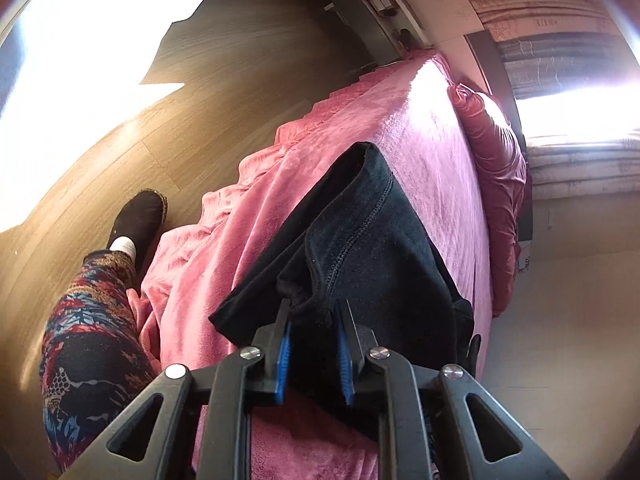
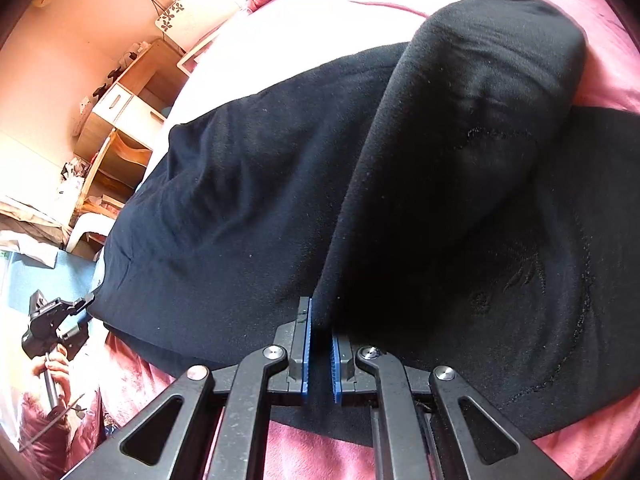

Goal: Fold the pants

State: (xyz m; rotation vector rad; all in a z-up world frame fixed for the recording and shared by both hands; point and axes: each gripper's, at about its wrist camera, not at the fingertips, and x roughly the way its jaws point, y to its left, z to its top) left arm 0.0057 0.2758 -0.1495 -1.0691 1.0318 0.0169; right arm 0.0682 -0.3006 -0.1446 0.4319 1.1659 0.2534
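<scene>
The black pants (image 2: 248, 168) lay across the pink bed (image 1: 432, 152), spreading out ahead of both claws. The right claw (image 2: 320, 344) was clenched on a fold of the dark cloth, which rose from between its blue pads (image 2: 306, 352) and ran up and away to the right as a thick doubled leg. The left claw (image 1: 310, 320) pinched a bunched edge of the same garment, near a stitched seam (image 1: 352, 232) just ahead of its tips; seen from the right claw, it sat far off to the lower left, at the corner of the cloth. The fabric looked soft, fleecy and limp, light enough to lift but likely to sag and slide on itself. I judged the hems or the waistband the best places to grip, with both layers caught together so the fold stayed square.
</scene>
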